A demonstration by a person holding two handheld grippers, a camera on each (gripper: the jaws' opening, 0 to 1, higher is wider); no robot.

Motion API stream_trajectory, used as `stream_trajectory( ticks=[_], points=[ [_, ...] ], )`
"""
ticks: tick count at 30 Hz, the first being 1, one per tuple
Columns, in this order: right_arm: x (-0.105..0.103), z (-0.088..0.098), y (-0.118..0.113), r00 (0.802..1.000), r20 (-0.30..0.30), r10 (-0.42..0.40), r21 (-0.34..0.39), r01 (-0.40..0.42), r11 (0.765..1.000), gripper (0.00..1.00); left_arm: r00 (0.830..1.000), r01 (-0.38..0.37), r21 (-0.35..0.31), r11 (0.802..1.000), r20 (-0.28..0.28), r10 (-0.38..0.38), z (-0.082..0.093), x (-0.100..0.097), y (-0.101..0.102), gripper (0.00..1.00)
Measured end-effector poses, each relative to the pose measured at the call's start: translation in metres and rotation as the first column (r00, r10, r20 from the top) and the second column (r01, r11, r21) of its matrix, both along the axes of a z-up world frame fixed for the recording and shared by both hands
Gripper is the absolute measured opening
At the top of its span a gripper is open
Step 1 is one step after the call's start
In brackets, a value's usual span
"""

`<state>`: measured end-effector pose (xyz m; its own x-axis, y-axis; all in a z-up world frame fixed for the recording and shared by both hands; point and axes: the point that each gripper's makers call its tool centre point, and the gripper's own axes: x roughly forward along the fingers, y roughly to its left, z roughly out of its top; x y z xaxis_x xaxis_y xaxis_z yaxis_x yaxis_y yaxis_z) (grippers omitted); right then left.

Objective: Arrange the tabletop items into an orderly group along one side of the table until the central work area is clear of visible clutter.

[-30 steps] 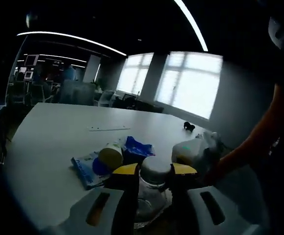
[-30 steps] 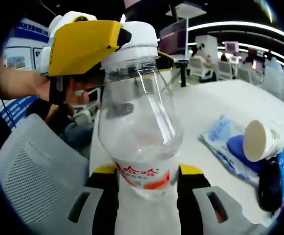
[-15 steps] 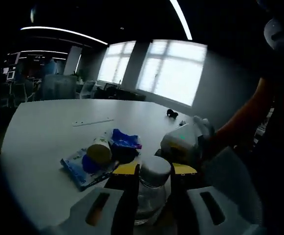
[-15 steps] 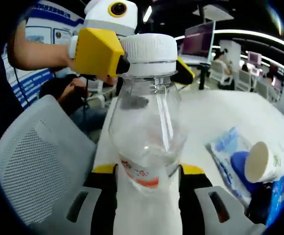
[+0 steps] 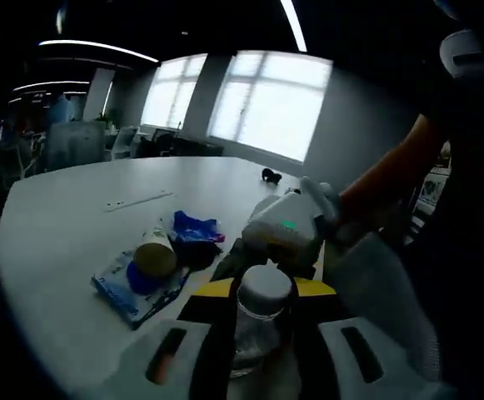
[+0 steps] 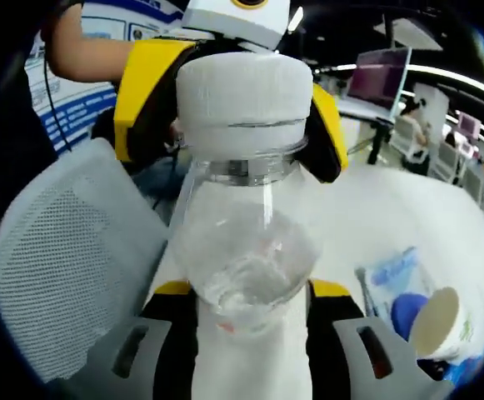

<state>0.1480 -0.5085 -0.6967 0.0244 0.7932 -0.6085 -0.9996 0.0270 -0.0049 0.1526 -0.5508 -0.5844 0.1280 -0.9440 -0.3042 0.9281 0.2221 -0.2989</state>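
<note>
1 clear bottle [image 6: 246, 250], label unreadable: left gripper [image 6: 233, 108] clamps its cap, right gripper [image 6: 246, 304] clamps its body; 1 cup [image 5: 154, 254] on tabletop [image 5: 58, 217].

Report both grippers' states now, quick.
Left gripper: shut on the white cap of the clear water bottle.
Right gripper: shut on the water bottle's body.

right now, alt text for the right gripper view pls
A clear plastic bottle stands between the right tongs, while the left tongs close on its white cap. Right of it lie a paper cup and a blue packet.
</note>
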Motion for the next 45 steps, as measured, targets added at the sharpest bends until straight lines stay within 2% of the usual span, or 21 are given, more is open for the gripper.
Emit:
stream_trajectory(
  ticks=[2,6,15,20,25,30,35,39,42,45],
  points=[
    [-0.003,0.000,0.002,1.000,0.000,0.030,0.001,-0.030,1.000,0.45,1.000,0.014,0.008,1.000,-0.002,-0.014,0.000,0.000,0.000,0.24],
    [-0.005,-0.004,0.003,0.994,0.038,0.099,-0.034,-0.098,0.995,0.43,0.999,0.040,0.021,0.999,-0.004,-0.040,0.000,-0.002,-0.002,0.24],
    [-0.005,-0.003,0.004,0.991,0.038,0.127,-0.013,-0.126,0.992,0.42,0.999,0.038,0.023,0.999,-0.011,-0.038,-0.002,-0.001,0.000,0.24],
    [-0.004,-0.003,0.005,0.994,0.039,0.099,-0.007,-0.099,0.995,0.42,0.999,-0.021,-0.015,1.000,-0.048,0.020,0.000,0.002,0.001,0.25],
    [-0.004,-0.003,0.008,0.996,0.043,0.075,0.001,-0.075,0.997,0.41,0.998,-0.049,-0.018,0.999,-0.034,0.049,0.000,0.000,0.003,0.26],
    [-0.001,-0.002,0.012,0.999,0.043,0.013,0.017,-0.014,1.000,0.41,0.995,-0.095,-0.026,0.995,-0.008,0.095,0.002,0.003,0.005,0.29],
    [0.005,-0.002,0.014,0.996,0.049,-0.080,0.040,0.078,0.996,0.42,0.982,-0.184,-0.046,0.982,0.025,0.186,0.007,0.012,0.013,0.31],
    [0.009,-0.001,0.015,0.988,0.054,-0.142,0.058,0.139,0.989,0.41,0.970,-0.238,-0.069,0.969,0.027,0.240,0.011,0.015,0.020,0.32],
    [0.011,-0.001,0.016,0.983,0.050,-0.175,0.069,0.172,0.983,0.41,0.955,-0.291,-0.076,0.954,0.034,0.294,0.011,0.018,0.027,0.32],
    [0.013,-0.001,0.017,0.979,0.053,-0.194,0.068,0.191,0.979,0.41,0.950,-0.306,-0.081,0.948,0.036,0.310,0.011,0.016,0.028,0.33]
  ],
)
